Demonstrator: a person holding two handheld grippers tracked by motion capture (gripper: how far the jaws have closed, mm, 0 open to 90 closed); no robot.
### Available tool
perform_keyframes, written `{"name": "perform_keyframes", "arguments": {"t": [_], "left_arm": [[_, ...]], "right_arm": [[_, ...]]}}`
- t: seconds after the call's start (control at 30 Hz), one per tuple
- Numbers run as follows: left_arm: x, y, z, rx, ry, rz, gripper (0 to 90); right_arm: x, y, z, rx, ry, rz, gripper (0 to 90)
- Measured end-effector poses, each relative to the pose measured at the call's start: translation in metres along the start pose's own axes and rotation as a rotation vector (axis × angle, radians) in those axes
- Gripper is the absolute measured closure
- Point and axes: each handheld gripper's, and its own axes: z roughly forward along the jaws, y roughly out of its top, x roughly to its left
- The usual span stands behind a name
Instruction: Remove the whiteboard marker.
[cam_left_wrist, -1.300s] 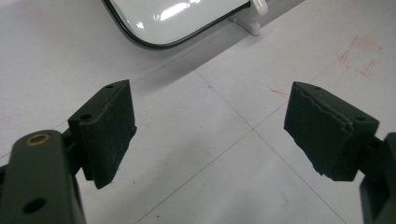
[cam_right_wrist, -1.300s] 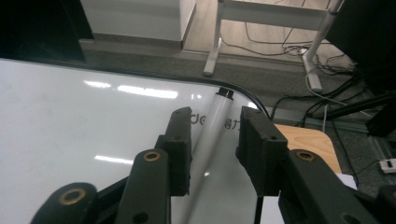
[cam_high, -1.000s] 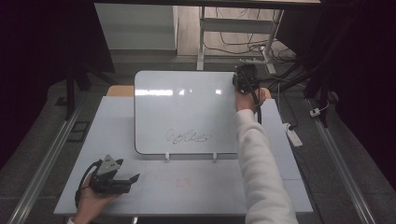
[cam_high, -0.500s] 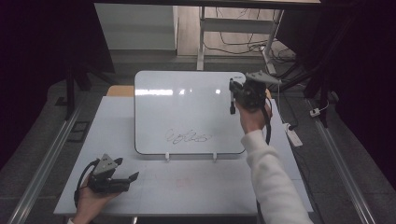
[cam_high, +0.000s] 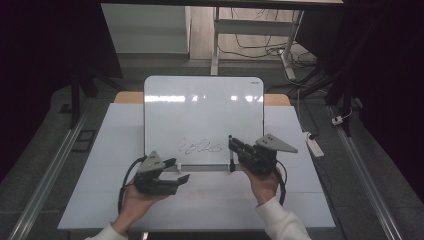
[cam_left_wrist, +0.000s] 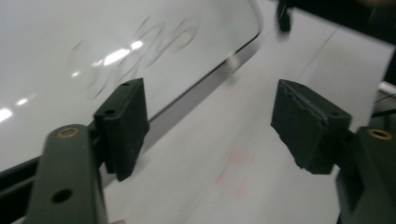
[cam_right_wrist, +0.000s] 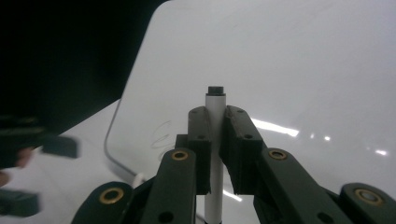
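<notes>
A whiteboard (cam_high: 202, 107) lies on the white table, with a dark scribble (cam_high: 200, 147) near its front edge. My right gripper (cam_high: 233, 146) hovers at that edge, right of the scribble, shut on a white marker (cam_high: 230, 155) that stands upright. In the right gripper view the marker (cam_right_wrist: 215, 105) rises between the pressed jaws, dark end up, before the board (cam_right_wrist: 289, 70). My left gripper (cam_high: 177, 170) is held just in front of the board's front edge. Its jaws have just been closing but stand open around bare table (cam_left_wrist: 210, 100), and the scribble (cam_left_wrist: 135, 51) lies beyond them.
A white power strip (cam_high: 314, 145) lies off the table's right side. Desk legs and cables (cam_high: 260, 47) stand beyond the far edge. A faint red mark (cam_high: 196, 196) shows on the table surface (cam_high: 300, 200) between the hands.
The right hand has carried the marker from the board's far right corner down to its front edge. The left hand has lifted and moved right, up to the board's front edge.
</notes>
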Motion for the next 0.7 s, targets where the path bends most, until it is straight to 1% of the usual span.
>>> {"name": "perform_keyframes", "arguments": {"t": [0.03, 0.1, 0.13, 0.17, 0.2, 0.23, 0.27, 0.3, 0.37, 0.43, 0.53, 0.57, 0.63, 0.67, 0.7], "left_arm": [[-0.005, 0.012, 0.014, -0.018, -0.043, -0.008, 31.9], [-0.01, 0.021, 0.028, -0.024, -0.093, -0.017, 35.0], [-0.01, 0.021, 0.028, -0.024, -0.093, -0.017, 36.7], [-0.016, 0.028, 0.039, -0.02, -0.122, -0.01, 38.2], [-0.016, 0.028, 0.039, -0.02, -0.122, -0.01, 39.8], [-0.02, 0.033, 0.048, -0.019, -0.137, 0.001, 42.3], [-0.021, 0.034, 0.052, -0.018, -0.147, 0.001, 44.3], [-0.022, 0.036, 0.055, -0.017, -0.157, 0.001, 46.5], [-0.022, 0.037, 0.059, -0.015, -0.162, 0.004, 53.1], [-0.02, 0.036, 0.061, -0.011, -0.169, 0.0, 60.6], [-0.017, 0.036, 0.06, -0.018, -0.202, -0.007, 74.5], [-0.017, 0.036, 0.06, -0.018, -0.202, -0.007, 79.2], [-0.015, 0.034, 0.06, -0.009, -0.214, -0.015, 80.7], [-0.014, 0.033, 0.059, -0.005, -0.216, -0.015, 80.9], [-0.013, 0.032, 0.058, 0.0, -0.215, -0.013, 81.0]], "right_arm": [[0.004, -0.004, -0.001, -0.008, 0.005, 0.002, 80.8], [0.011, -0.012, -0.001, -0.024, 0.014, 0.01, 80.7], [0.014, -0.015, 0.0, -0.029, 0.012, 0.006, 80.7], [0.017, -0.018, 0.0, -0.032, 0.013, 0.005, 80.7], [0.02, -0.02, 0.001, -0.041, 0.015, 0.01, 80.7], [0.022, -0.023, 0.002, -0.048, 0.021, 0.023, 80.7], [0.025, -0.025, 0.003, -0.053, 0.026, 0.027, 80.7], [0.029, -0.026, 0.004, -0.057, 0.025, 0.021, 80.7], [0.035, -0.028, 0.005, -0.075, 0.017, -0.001, 80.7], [0.04, -0.028, 0.005, -0.087, 0.016, -0.011, 80.7], [0.046, -0.029, 0.005, -0.091, 0.023, -0.017, 80.6], [0.047, -0.03, 0.005, -0.092, 0.027, -0.016, 80.6], [0.048, -0.03, 0.006, -0.085, 0.028, -0.026, 80.4], [0.047, -0.03, 0.006, -0.077, 0.042, -0.025, 79.6], [0.045, -0.029, 0.006, -0.072, 0.065, -0.019, 74.8]]}}
